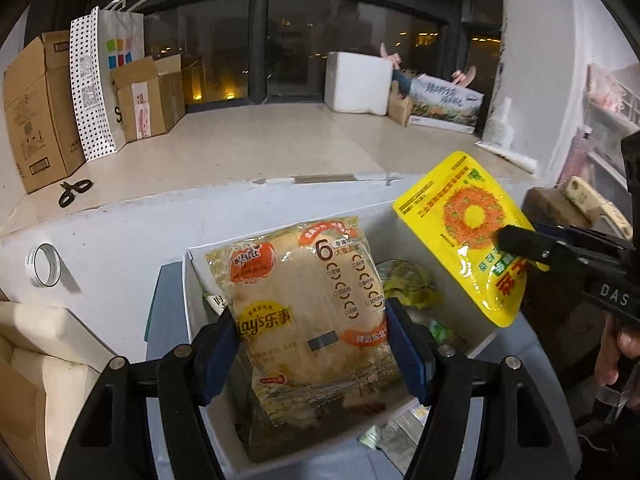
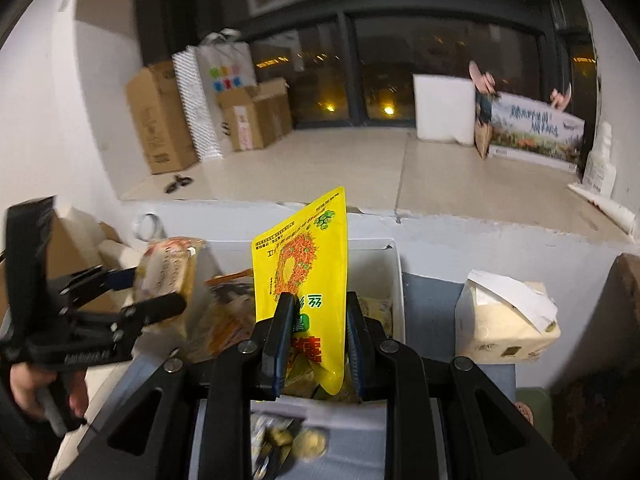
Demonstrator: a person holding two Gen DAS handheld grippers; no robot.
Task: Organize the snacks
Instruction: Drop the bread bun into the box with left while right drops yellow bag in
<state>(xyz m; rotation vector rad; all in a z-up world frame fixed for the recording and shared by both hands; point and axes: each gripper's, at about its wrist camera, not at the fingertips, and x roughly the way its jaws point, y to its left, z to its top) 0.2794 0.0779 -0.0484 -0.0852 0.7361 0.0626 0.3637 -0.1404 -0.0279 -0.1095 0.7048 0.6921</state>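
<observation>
Here, my left tongs (image 1: pixel 308 344) clamped wide on the chips bag (image 1: pixel 308 300), right tongs (image 2: pixel 316 344) pinched tight on the yellow pouch (image 2: pixel 308 264), both above the white box (image 2: pixel 394 276).

Both wrist cams ride close behind own fingers, tilted down over white box (image 1: pixel 192 264), facing dark window (image 2: pixel 440 64); each catches other's bag.

A home room at night, seen by a wide bay window ledge (image 1: pixel 248 144) under a dark window (image 1: pixel 304 40). Household clutter lines the ledge: cardboard boxes (image 1: pixel 40 108), a dotted paper bag (image 1: pixel 100 80), a white foam box (image 1: pixel 358 82), scissors (image 1: pixel 74 191) and a tape roll (image 1: pixel 43 265) by plain white walls.
</observation>
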